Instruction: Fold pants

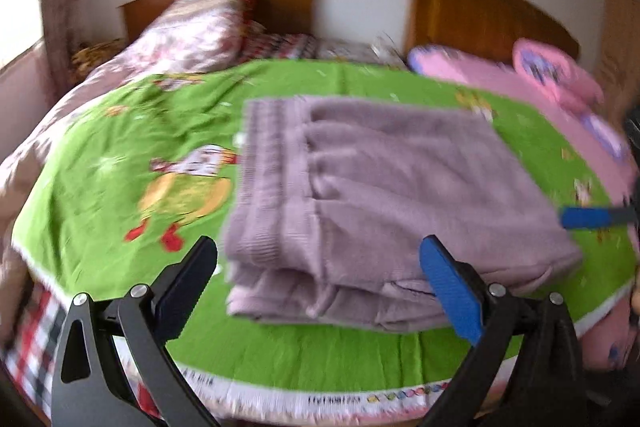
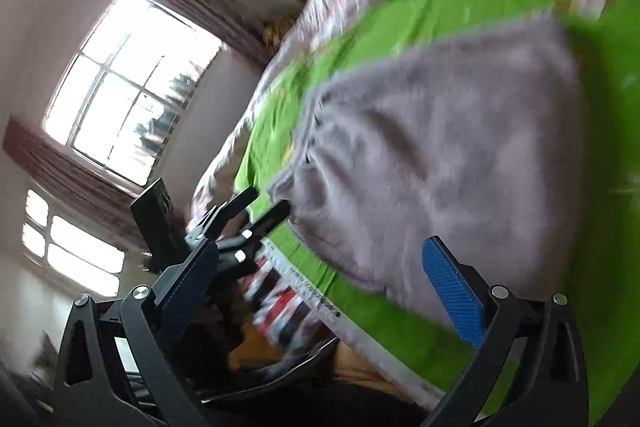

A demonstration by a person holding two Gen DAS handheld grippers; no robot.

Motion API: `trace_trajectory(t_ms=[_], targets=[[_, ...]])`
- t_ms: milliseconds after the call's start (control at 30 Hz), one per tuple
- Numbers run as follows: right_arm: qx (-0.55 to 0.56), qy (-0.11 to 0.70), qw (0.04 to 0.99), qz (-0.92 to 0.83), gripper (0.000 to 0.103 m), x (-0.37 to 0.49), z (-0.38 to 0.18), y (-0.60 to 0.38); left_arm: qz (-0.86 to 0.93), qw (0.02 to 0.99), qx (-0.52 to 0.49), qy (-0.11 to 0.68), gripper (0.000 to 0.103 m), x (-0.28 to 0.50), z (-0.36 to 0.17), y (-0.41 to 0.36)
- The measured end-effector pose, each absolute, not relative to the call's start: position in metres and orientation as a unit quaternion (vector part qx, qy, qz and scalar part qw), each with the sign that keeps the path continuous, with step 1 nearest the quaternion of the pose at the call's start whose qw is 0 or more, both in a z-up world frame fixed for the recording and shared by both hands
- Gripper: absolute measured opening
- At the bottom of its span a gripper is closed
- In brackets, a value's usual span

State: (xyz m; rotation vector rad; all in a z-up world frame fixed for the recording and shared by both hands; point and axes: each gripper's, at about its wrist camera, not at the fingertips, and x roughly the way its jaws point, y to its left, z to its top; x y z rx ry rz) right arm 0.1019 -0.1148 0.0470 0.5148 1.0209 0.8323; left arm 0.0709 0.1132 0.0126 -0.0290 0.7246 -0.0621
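Sunlit and cluttered, the bedroom holds two wooden headboards (image 1: 480, 15) against a pale wall, and one bed covered by a green cartoon-print sheet (image 1: 120, 131). We count one pair of pants (image 1: 380, 195), mauve and fuzzy, folded into a thick stack lying on the sheet, ribbed waistband toward the left in the left wrist view. We count one floral quilt (image 1: 192, 31) bundled by the headboard and pink pillows (image 1: 552, 75) at the right. Small print runs along the sheet's white border (image 1: 336, 399), but we cannot read it. One bright window (image 2: 132, 87) shows in the right wrist view.

Our left gripper (image 1: 320, 259) is spread wide just before the stack, clasping nothing. Our right gripper (image 2: 320, 267) is likewise spread apart, empty, near the pants' edge.
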Motion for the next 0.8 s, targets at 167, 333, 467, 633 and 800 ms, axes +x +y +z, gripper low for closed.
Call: trace_trajectory(t_ms=[167,333,467,633,800], targets=[[0.099,0.316,0.914,0.232,0.099,0.018,0.089,-0.135,0.013,0.967,-0.057,0.249,0.101,0.027,0.048,0.12],[-0.047,0.25,0.959,0.124,0.099,-0.031,0.079,-0.119,0.076,0.966,-0.012,0.246,0.101,0.014,0.058,0.092],[-0.079,0.269,0.952,0.122,0.098,-0.031,0.052,-0.114,0.079,0.968,0.008,0.237,0.101,0.012,0.046,0.066],[-0.07,0.256,0.957,0.118,0.098,-0.037,0.05,-0.123,0.043,0.962,0.004,0.27,0.101,0.007,0.028,0.052],[-0.047,0.25,0.961,0.107,0.098,-0.041,0.051,-0.122,0.033,0.961,0.032,0.274,0.101,0.001,0.016,0.04]])
